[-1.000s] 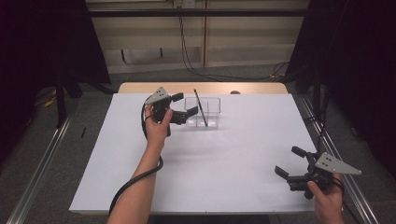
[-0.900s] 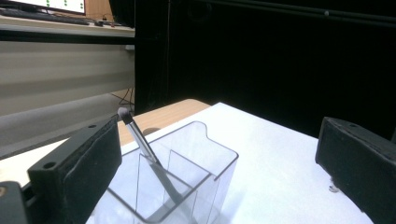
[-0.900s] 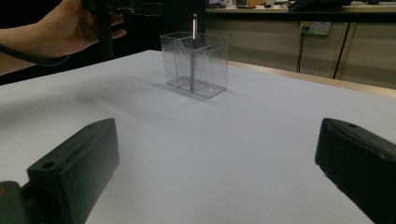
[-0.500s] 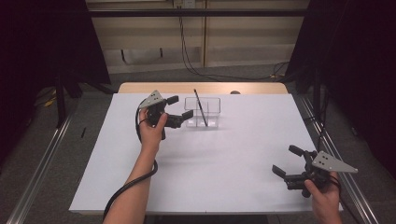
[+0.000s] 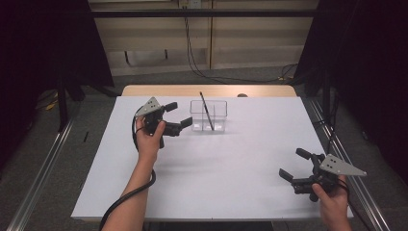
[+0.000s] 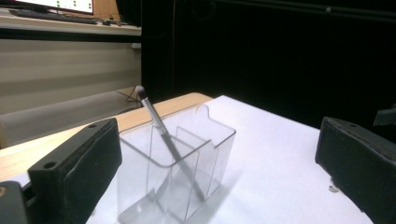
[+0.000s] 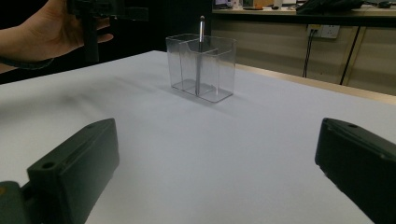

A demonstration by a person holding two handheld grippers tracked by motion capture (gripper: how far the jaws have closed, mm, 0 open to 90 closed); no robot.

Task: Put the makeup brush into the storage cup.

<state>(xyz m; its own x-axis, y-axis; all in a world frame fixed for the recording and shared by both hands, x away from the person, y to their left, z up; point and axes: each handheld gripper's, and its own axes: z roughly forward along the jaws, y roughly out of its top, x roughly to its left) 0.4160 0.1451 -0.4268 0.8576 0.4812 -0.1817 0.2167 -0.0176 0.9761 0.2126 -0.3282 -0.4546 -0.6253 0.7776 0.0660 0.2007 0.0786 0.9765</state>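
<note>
A clear plastic holder (image 5: pixel 208 116) with compartments stands near the far edge of the white table (image 5: pixel 216 168). A thin dark brush (image 5: pixel 206 110) leans inside it, bristle end up. My left gripper (image 5: pixel 176 117) hovers open just left of the holder, nothing between its jaws. In the left gripper view the holder (image 6: pixel 175 168) and brush (image 6: pixel 166 137) sit close ahead between the jaws. My right gripper (image 5: pixel 294 164) stands open near the front right corner, also holding nothing. From the right gripper view the holder (image 7: pixel 201 66) is far off across the sheet, with the other hand (image 7: pixel 44 30) at top left.
A wooden table edge (image 5: pixel 207 90) runs behind the white sheet. Metal rails (image 5: pixel 41 163) flank the table on the floor, and cables (image 5: pixel 192 57) hang at the back wall. Dark curtains stand on both sides.
My left gripper has drawn back to the left, away from the holder. The right gripper has shifted slightly left and forward. The brush stays in the holder.
</note>
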